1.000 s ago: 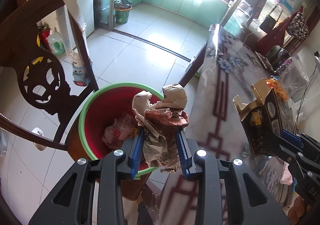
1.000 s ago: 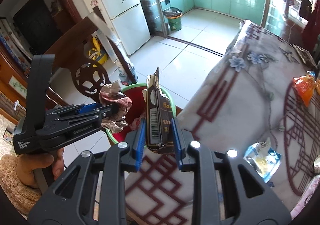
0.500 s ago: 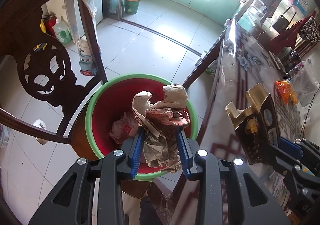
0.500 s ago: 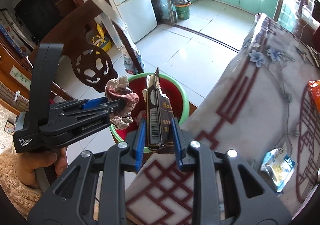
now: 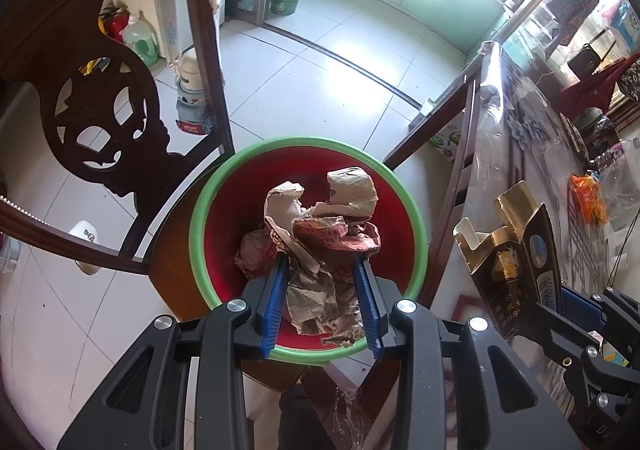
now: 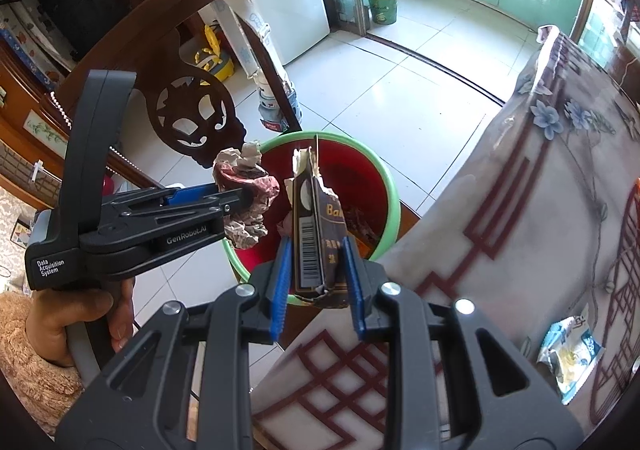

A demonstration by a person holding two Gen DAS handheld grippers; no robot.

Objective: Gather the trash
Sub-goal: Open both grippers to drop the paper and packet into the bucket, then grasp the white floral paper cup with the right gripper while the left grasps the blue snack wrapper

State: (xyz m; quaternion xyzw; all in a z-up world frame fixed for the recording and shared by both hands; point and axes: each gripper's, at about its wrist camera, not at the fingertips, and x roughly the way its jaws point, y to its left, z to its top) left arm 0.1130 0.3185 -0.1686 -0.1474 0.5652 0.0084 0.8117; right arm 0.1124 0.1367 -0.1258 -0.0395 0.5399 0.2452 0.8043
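My left gripper (image 5: 322, 266) is shut on a crumpled wad of paper (image 5: 320, 226) and holds it right above a red bin with a green rim (image 5: 196, 234); other crumpled trash lies inside. In the right wrist view the left gripper (image 6: 240, 198) holds the wad (image 6: 244, 194) over the bin's left rim (image 6: 394, 206). My right gripper (image 6: 316, 250) is shut on a torn dark carton (image 6: 316, 234), upright over the bin's near edge. The carton also shows in the left wrist view (image 5: 516, 250).
A carved dark wooden chair (image 5: 100, 122) stands left of the bin. The table with a patterned cloth (image 6: 520, 210) is at the right; a blue snack wrapper (image 6: 568, 350) and an orange packet (image 5: 586, 198) lie on it. A green bin (image 6: 382, 0) stands by the far doorway.
Both grippers have moved toward the red bin with their loads; the paper wad now hangs over the bin's middle and the carton over its near rim. Both jaws stay shut.
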